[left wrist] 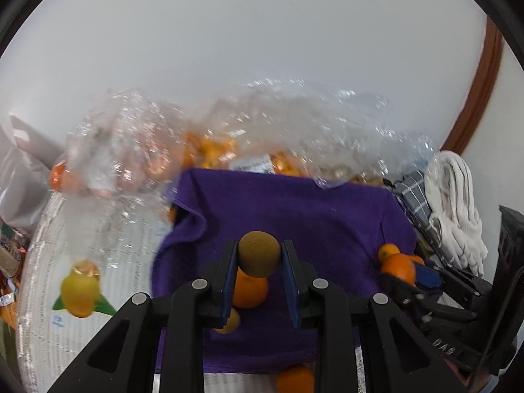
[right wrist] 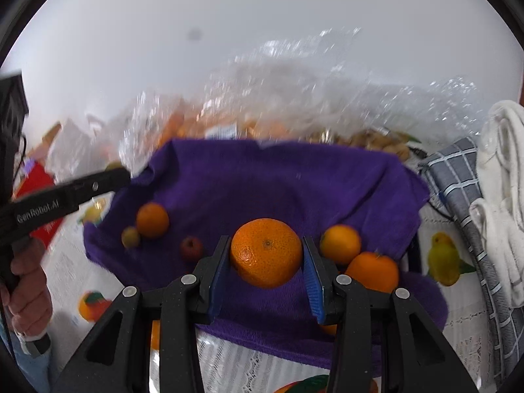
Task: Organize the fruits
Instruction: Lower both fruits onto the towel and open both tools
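Note:
My left gripper is shut on a small brown-green round fruit, held above a purple cloth. Under it on the cloth lie an orange and a small yellowish fruit. My right gripper is shut on a large orange above the same purple cloth. On the cloth lie loose fruits: an orange, a small green fruit, a small red fruit and two oranges at the right. The other gripper reaches in from the left.
A crinkled clear plastic bag with several oranges lies behind the cloth. White and checked towels are piled at the right. A fruit-printed tablecloth covers the table. A hand grips the left tool's handle.

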Tool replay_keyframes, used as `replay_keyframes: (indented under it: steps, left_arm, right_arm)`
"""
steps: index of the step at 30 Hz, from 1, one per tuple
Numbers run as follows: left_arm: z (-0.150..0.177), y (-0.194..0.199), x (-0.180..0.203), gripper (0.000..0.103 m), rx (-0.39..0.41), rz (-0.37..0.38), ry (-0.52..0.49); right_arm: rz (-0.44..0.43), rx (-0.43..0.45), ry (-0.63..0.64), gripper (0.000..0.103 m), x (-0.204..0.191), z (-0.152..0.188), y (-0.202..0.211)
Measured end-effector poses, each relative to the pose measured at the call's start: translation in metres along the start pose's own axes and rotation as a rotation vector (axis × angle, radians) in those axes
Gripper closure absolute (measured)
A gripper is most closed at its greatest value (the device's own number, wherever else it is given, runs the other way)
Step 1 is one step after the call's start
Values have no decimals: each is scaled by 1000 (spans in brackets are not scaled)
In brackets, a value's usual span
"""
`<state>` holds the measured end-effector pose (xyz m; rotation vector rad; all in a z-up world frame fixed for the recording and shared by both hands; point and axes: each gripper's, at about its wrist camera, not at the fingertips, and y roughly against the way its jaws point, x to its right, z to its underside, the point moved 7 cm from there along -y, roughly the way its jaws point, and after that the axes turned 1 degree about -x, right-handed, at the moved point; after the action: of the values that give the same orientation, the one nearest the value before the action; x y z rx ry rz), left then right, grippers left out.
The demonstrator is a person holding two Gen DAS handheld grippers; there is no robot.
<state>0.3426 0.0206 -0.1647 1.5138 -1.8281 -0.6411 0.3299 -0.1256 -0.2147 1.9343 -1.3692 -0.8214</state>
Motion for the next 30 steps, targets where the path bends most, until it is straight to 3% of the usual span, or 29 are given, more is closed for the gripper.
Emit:
replay_keyframes:
  steps: [9, 17, 24, 30]
  left_arm:
    - [24, -27, 17, 78, -120, 16, -68]
    - [30, -33, 19, 78, -145, 12, -85]
    - [31, -34, 23, 78, -149, -2, -91]
    - [31, -29, 26, 78, -176, 39, -50]
  right_arm:
    - [39, -47, -2, 61, 10, 16, -16]
    - [53, -55, -10, 61, 15, 20, -21]
    - [49, -27, -37, 42, 19, 17, -7]
    - [90, -12, -61, 42, 24, 20, 17]
